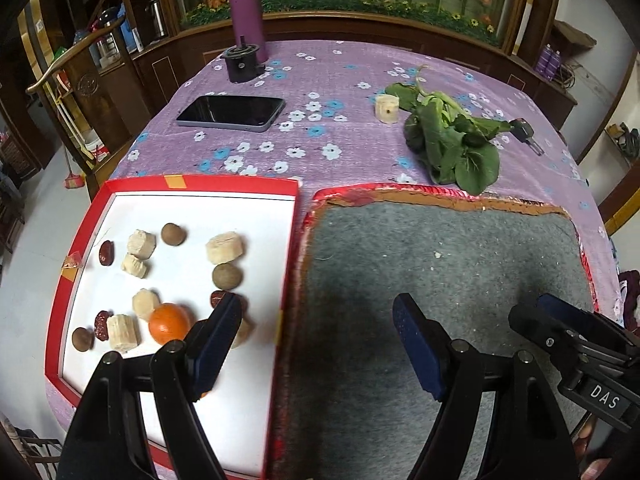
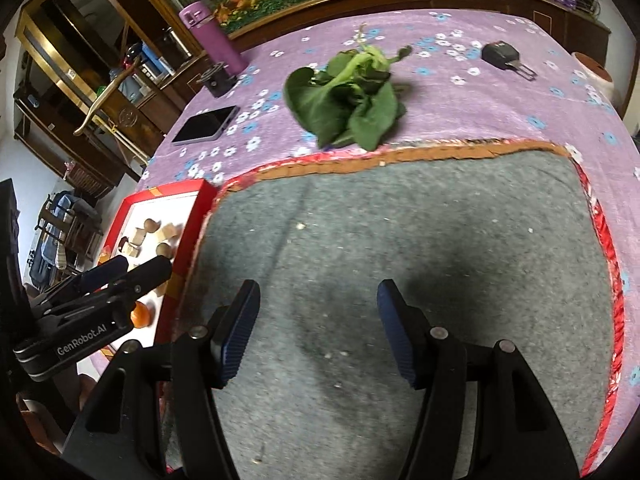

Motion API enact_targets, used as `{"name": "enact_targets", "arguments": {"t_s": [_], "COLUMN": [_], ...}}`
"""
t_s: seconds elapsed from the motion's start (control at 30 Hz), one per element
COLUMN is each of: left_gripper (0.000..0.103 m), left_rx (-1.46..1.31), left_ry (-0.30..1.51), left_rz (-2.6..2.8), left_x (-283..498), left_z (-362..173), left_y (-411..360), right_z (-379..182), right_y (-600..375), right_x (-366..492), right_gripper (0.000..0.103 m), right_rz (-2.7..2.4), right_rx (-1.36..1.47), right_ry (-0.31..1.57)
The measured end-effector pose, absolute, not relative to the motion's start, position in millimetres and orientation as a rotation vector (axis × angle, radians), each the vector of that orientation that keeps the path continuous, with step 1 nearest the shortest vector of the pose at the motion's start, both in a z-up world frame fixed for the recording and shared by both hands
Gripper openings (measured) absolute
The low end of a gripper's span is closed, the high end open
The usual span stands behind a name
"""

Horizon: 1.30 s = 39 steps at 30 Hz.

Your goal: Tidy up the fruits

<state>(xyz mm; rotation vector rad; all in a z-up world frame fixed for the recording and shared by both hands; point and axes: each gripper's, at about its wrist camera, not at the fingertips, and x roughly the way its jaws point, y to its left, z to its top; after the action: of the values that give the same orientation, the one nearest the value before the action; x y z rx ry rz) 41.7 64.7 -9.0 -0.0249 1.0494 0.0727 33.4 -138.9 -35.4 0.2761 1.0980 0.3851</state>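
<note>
A red-rimmed white tray (image 1: pixel 200 188) at the left holds an orange (image 1: pixel 169 323), brown round fruits (image 1: pixel 174 234), dark red dates (image 1: pixel 107 253) and pale cut chunks (image 1: pixel 225 247). One more pale chunk (image 1: pixel 387 108) lies on the purple cloth beside a bunch of green leaves (image 1: pixel 452 142). My left gripper (image 1: pixel 316 312) is open and empty, straddling the tray's right rim and the grey mat (image 1: pixel 440 260). My right gripper (image 2: pixel 318 300) is open over the grey mat (image 2: pixel 400 220), nothing between its fingers. The right gripper (image 1: pixel 560 328) also shows at the left view's right edge.
A phone (image 1: pixel 232 112), a purple flask (image 1: pixel 246 12) and a black cap (image 1: pixel 241 63) stand at the back left of the table. A black key fob (image 2: pixel 502 55) lies at the back right. The green leaves (image 2: pixel 352 100) lie just beyond the mat's far edge.
</note>
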Motion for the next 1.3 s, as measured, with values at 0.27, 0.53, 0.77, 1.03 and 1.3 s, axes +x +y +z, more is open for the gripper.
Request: {"name": "enact_targets", "arguments": {"t_s": [0.27,0.53,0.77,1.03,1.3], "left_gripper": [0.078,0.078,0.085,0.102,0.102], "left_rx": [-0.023,-0.053,-0.103,-0.098,-0.112], "left_ry": [1.056,1.061,1.046,1.066,1.055], "left_rz": [0.072,0.1,0.167,0.223,0.263], "left_x": [44.9,42.7,39.8,38.0,31.5], "left_z": [-10.7,-12.6,-10.2,-14.5,-12.9], "left_y": [48.9,51.4,66.1,77.7,98.0], "right_z": [-41.2,-42.5,-43.5,-47.4,-48.4], "right_y": [-154.3,-152.5,-145.1,-145.6,-140.4], "right_x": [34.9,39.6,42.1,42.7,44.3], "right_gripper": [0.062,0.063,0.063,0.063,0.063], "right_rz": [0.386,0.417,0.438,0.43,0.432], "right_rx": [0.285,0.273,0.253,0.245,0.247], "right_ry": [1.108,1.112,1.113,1.119,1.12]}}
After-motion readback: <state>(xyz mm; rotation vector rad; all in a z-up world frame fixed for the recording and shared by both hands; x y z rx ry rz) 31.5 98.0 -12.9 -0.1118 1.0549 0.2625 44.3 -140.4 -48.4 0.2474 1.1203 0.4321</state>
